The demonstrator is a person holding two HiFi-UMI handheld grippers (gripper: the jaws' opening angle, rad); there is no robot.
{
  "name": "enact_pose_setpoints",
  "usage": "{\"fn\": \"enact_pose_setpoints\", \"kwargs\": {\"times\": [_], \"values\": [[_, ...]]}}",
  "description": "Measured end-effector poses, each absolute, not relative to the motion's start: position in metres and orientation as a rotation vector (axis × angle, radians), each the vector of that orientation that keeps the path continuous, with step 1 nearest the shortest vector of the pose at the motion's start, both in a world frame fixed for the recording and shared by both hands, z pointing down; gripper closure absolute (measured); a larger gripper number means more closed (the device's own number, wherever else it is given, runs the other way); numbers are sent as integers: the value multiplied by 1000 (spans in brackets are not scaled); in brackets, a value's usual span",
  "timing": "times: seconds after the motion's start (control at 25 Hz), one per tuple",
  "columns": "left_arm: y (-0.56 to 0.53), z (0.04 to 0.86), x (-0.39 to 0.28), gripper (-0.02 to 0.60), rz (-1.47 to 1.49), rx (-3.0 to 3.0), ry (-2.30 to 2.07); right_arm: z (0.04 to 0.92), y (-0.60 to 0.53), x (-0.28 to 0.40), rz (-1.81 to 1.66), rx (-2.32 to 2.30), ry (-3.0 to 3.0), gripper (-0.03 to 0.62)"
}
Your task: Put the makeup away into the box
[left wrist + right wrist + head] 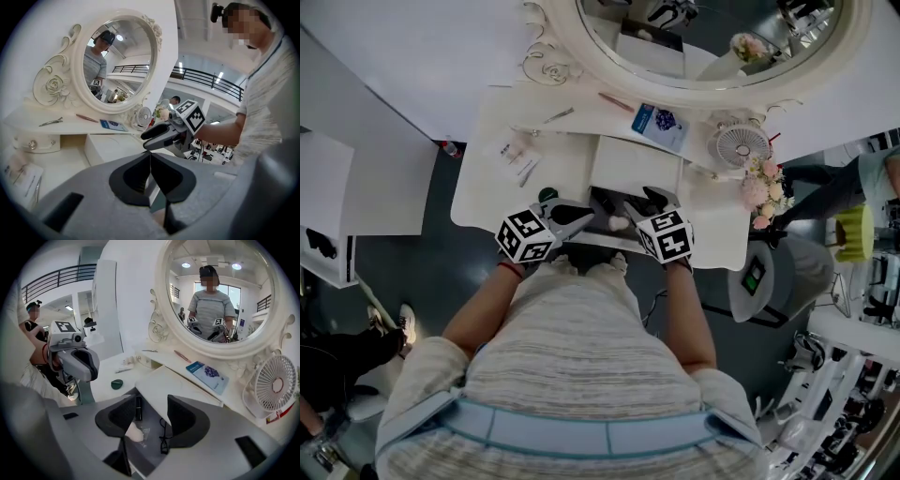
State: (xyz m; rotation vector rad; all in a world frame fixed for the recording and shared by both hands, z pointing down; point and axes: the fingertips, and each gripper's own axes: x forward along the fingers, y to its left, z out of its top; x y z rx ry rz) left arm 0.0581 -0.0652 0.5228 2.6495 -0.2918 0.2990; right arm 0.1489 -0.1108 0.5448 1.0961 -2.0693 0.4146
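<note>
A dark grey box [602,199] is sunk into the white vanity top [487,187], with its white lid [636,166] folded back. In the right gripper view the box floor [151,420] holds a black lipstick tube [138,408], a pale sponge [134,432] and a thin black looped item [162,437]. My right gripper [151,399] hovers over the box, open, with nothing between its pads. My left gripper [150,157] is shut and empty at the box's left front corner [581,220]. A round green compact [117,384] lies on the table left of the box.
An oval mirror [712,37] stands at the back. On the shelf lie a hair clip [560,115], a pink pencil [616,102] and a blue booklet [659,124]. A small fan [739,145] and flowers [759,192] stand right; leaflets [516,155] lie left.
</note>
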Motion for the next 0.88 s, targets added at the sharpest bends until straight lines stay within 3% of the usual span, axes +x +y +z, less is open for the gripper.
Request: {"fn": "enact_pose_setpoints", "kwargs": {"times": [0.88], "values": [[-90,536,-10,566,202,2536,-557,505,-231,23,-173,585,-2094,456]]}}
